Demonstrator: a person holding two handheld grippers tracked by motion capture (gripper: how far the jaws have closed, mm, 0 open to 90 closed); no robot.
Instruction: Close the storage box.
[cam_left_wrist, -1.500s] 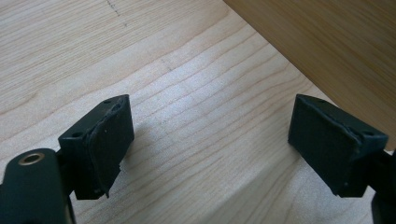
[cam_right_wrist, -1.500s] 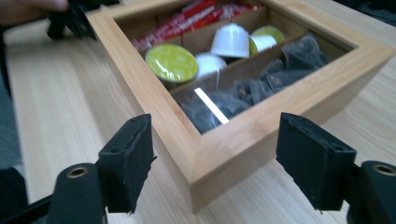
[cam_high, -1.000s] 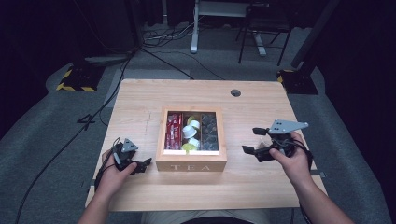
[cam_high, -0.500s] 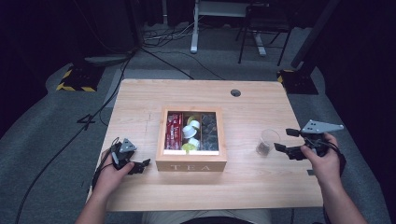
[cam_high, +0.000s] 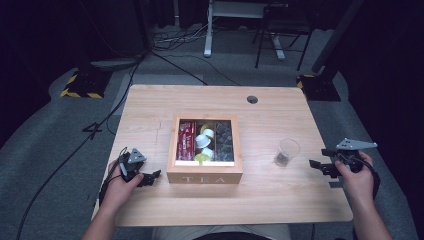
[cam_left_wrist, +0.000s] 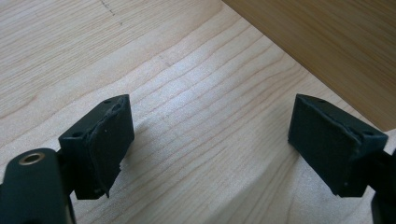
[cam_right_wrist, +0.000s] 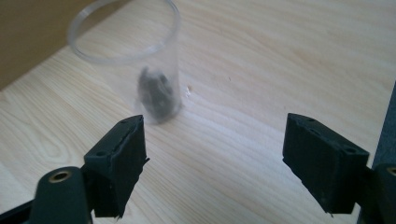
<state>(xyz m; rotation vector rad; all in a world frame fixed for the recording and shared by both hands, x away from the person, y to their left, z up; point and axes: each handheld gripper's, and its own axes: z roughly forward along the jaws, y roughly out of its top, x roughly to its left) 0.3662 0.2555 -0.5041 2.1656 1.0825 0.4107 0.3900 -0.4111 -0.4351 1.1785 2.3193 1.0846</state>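
A wooden tea box (cam_high: 205, 172) stands at the table's middle with red packets (cam_high: 186, 140), white capsules (cam_high: 205, 137) and dark packets (cam_high: 223, 140) in its compartments. A clear plastic cup (cam_high: 287, 152) with a small dark item at its bottom stands upright to the right of the box. My right gripper (cam_high: 319, 159) is near the table's right edge, pointing at the cup (cam_right_wrist: 135, 60) from a short way off. It is open with nothing between its jaws, which have just been closing a little. My left gripper (cam_high: 150, 177) rests open and empty on the table, left of the box.
The left gripper view looks over bare wood (cam_left_wrist: 201, 93) with the box's side wall (cam_left_wrist: 327, 42) close ahead at the right. A round cable hole (cam_high: 252, 99) sits at the table's far edge. A black cable (cam_high: 75, 150) trails off the table's left side across the floor.
The right hand has drawn back to the right, from beside the box to the table's right edge. The cup now stands alone where the gripper was. The left hand has not moved.
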